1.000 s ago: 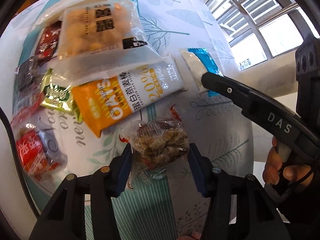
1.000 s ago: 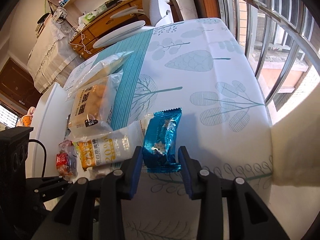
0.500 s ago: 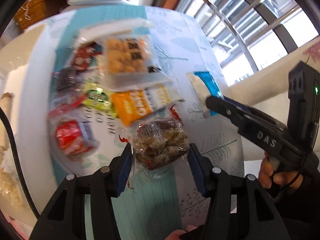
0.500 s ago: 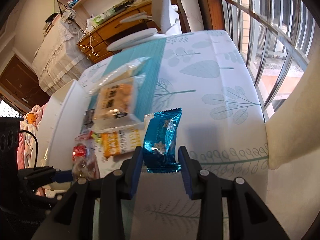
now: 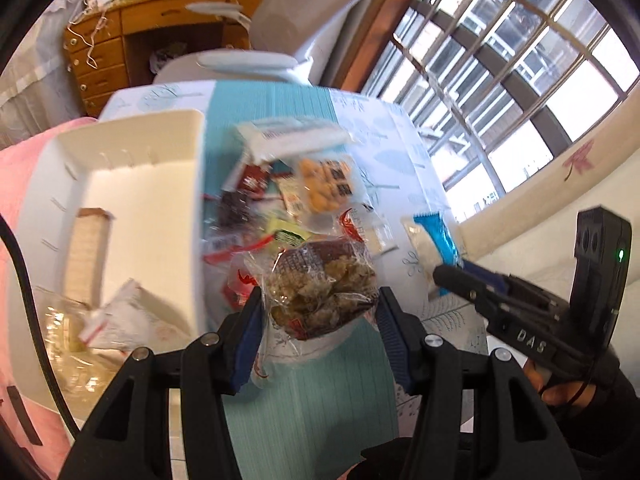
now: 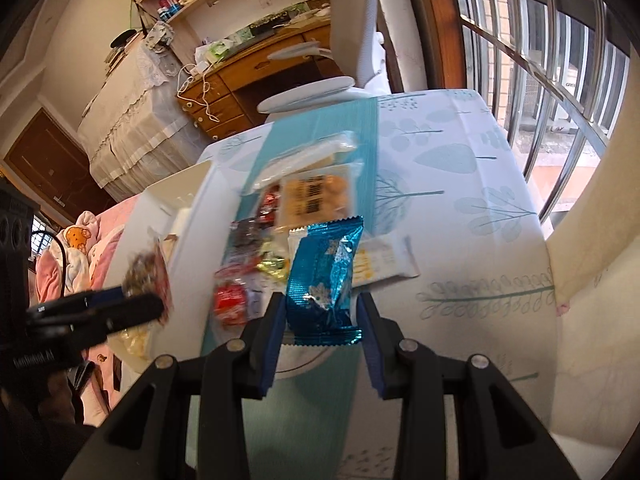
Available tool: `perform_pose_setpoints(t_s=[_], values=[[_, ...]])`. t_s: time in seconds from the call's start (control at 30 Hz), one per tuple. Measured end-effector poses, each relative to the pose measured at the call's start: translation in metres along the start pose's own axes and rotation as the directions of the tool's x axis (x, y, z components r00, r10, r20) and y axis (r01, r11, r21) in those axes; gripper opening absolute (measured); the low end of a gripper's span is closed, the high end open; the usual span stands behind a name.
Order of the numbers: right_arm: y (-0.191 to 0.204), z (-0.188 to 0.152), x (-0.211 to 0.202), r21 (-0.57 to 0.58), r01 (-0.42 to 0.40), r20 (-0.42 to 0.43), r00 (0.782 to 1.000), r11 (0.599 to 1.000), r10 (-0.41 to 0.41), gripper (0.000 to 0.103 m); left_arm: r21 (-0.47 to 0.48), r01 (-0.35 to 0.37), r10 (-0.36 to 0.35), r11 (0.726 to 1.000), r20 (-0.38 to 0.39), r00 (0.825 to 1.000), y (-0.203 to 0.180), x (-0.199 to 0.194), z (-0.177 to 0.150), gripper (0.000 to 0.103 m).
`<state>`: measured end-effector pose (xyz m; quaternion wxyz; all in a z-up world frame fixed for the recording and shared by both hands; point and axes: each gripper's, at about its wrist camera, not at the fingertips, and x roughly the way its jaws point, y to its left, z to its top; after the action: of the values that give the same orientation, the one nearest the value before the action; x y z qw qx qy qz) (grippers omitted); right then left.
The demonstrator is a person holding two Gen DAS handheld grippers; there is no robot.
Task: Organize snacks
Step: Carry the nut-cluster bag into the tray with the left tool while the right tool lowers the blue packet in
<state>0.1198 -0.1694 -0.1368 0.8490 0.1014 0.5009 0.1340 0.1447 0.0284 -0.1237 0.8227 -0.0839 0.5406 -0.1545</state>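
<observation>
Snacks sit in both my grippers: left gripper (image 5: 320,312) clamps a clear bag (image 5: 320,288) of brown pieces, right gripper (image 6: 320,320) clamps a blue packet (image 6: 324,276). Both hang above the tabletop (image 6: 460,200), over the snack pile (image 5: 288,200) beside the white bin (image 5: 140,208).

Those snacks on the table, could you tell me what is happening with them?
A person is sorting them with two handheld grippers. The left gripper is shut on a clear bag of brown snack pieces, and the right gripper on a blue foil packet. Other packets lie beside a white bin.
</observation>
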Motion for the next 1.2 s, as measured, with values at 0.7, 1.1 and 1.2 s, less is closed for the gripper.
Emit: perform_pose_setpoints(t_s=[0.7, 1.1, 1.2], values=[[0.149, -0.024, 0.010, -0.055, -0.049, 0.071, 0.996, 0.997, 0.053, 0.036, -0.024, -0.053, 0.054, 0.998, 0.060, 0.997, 0.138, -0.079, -0.021, 0.054], [0.217, -0.037, 0.041, -0.079, -0.100, 0.064, 0.992, 0.992, 0.105, 0.037, -0.025, -0.089, 0.089, 0.996, 0.028, 0.996, 0.206, -0.079, -0.023, 0.054], [0.225, -0.036, 0.048, -0.078, -0.110, 0.065, 0.991, 0.991, 0.116, 0.037, -0.032, -0.094, 0.094, 0.995, 0.013, 0.995, 0.216, -0.076, -0.023, 0.056]])
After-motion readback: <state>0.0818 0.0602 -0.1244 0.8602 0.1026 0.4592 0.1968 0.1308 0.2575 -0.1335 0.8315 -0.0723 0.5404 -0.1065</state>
